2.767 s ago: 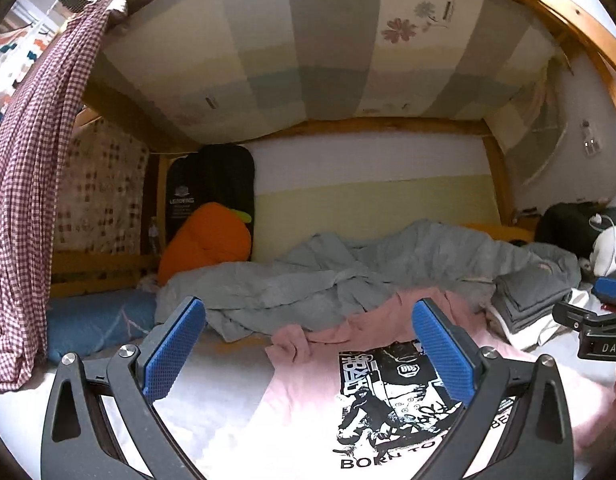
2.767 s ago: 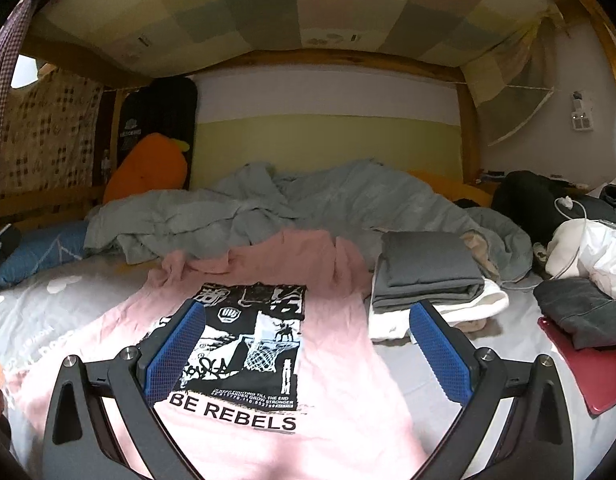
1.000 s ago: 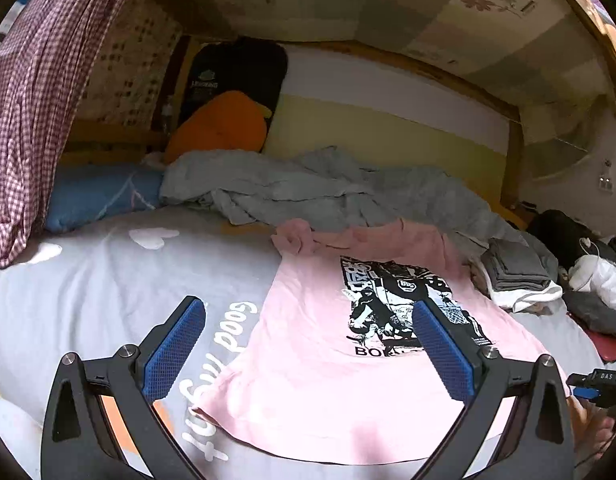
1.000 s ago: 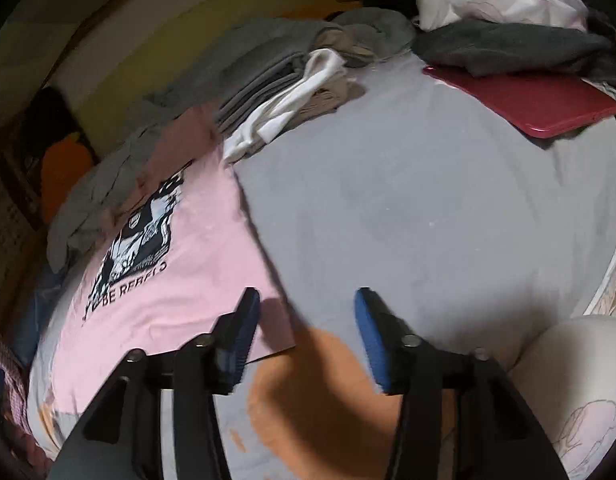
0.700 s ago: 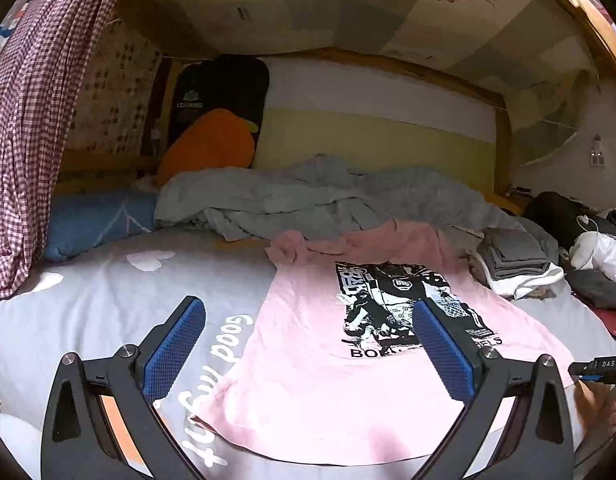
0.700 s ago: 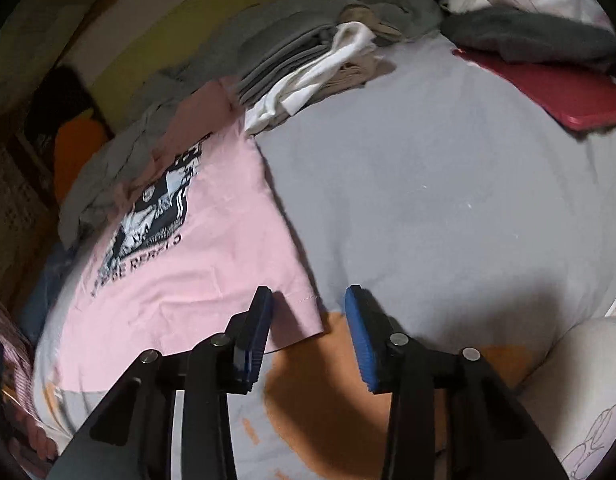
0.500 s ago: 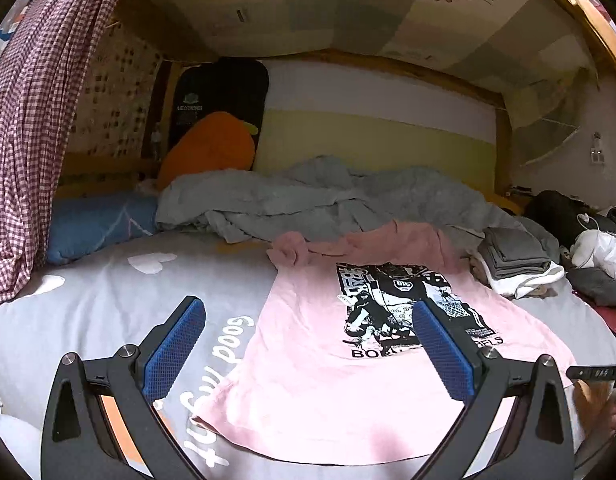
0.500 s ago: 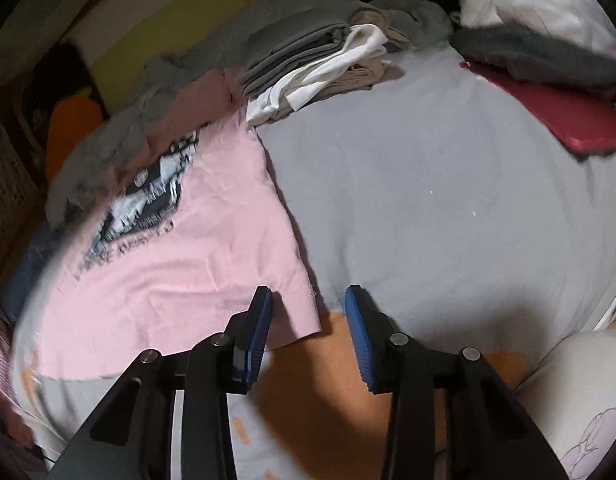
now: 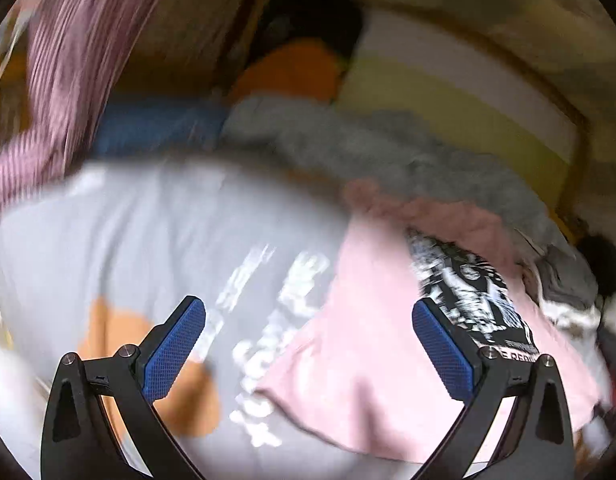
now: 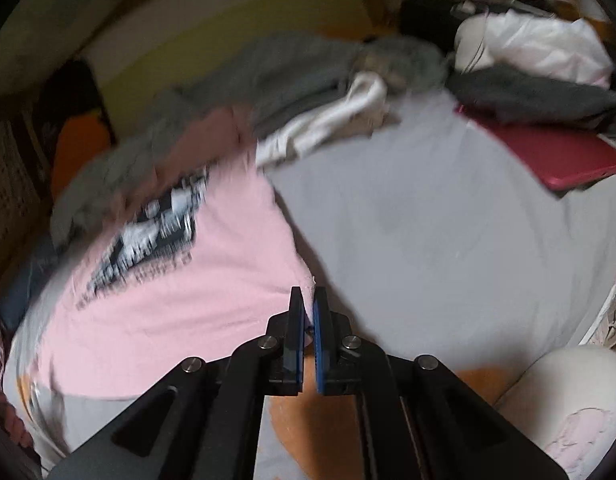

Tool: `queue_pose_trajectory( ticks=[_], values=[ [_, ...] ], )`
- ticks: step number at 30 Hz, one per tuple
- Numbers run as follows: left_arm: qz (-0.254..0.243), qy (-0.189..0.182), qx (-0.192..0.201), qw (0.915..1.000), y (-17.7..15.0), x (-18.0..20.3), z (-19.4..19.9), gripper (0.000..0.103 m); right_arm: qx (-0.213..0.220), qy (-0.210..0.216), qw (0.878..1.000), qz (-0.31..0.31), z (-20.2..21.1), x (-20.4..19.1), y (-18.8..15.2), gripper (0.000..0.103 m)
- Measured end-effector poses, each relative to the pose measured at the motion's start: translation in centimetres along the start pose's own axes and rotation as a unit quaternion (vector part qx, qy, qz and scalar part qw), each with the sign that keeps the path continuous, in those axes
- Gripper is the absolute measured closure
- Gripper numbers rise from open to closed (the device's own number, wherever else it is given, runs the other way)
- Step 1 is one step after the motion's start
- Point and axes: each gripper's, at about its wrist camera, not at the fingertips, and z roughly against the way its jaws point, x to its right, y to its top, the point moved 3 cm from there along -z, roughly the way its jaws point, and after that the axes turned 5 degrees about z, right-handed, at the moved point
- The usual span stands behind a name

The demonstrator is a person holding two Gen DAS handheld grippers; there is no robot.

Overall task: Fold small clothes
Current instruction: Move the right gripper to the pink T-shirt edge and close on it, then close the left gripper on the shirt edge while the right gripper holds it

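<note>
The pink T-shirt lies flat on the grey bedsheet; right gripper has just closed, pinching its near hem corner for folding, while left gripper, jaws spread, nears the other corner

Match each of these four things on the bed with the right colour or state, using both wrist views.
Things:
1. T-shirt
2. left gripper
3. right gripper
4. flat case

Colour or state:
A. open, nothing between its fingers
B. dark red, partly under grey clothes
C. pink with a black-and-white print
D. shut on a corner of pink cloth

Pairs: 1-C, 2-A, 3-D, 4-B
</note>
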Motion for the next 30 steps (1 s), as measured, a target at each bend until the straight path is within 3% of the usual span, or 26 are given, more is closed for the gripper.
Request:
queue_pose_trajectory(
  ticks=[1,5,9,11,13,18,21,25,27,30],
  values=[
    [0.026,-0.007,-0.025,0.9993,-0.1,-1.2,-0.8,0.01,0.002,-0.004,1.0,0.005,0.1,-0.2,0.1,0.1],
    [0.083,-0.029,-0.096,0.9914,-1.2,-4.3,-2.4,0.024,0.0,-0.021,1.0,0.018,-0.3,-0.7,0.1,0.1],
    [0.086,-0.078,-0.111,0.9869,-1.9,-4.2,-1.5,0.048,-0.002,-0.018,1.0,0.018,-0.3,-0.8,0.0,0.1],
    [0.089,-0.132,-0.138,0.9776,-2.3,-3.5,-1.4,0.048,-0.007,-0.017,1.0,0.013,-0.5,-0.6,0.0,0.1],
    [0.074,-0.131,-0.147,0.9776,-2.7,-2.7,-1.6,0.054,-0.013,-0.014,1.0,0.007,-0.7,-0.4,-0.1,0.1],
    [0.046,-0.075,-0.141,0.986,-3.2,-2.4,-2.6,0.062,-0.019,-0.006,1.0,-0.001,-0.6,-0.2,-0.2,0.1],
    [0.015,-0.026,-0.111,0.9933,-2.9,-2.2,-2.2,0.098,-0.019,-0.007,1.0,0.004,-0.6,-0.4,-0.2,0.1],
    [-0.01,-0.039,-0.056,0.9976,-1.7,-1.4,0.6,0.099,0.0,-0.003,1.0,-0.012,0.1,0.0,0.0,0.1],
    [-0.026,-0.051,-0.024,0.9981,-0.9,-0.7,2.8,0.099,0.041,-0.018,0.999,-0.023,1.9,0.2,0.4,0.1],
    [-0.006,-0.07,0.024,0.9972,-0.3,-0.8,7.6,0.099,0.134,-0.051,0.99,-0.019,6.8,-0.4,0.8,0.1]
  ],
)
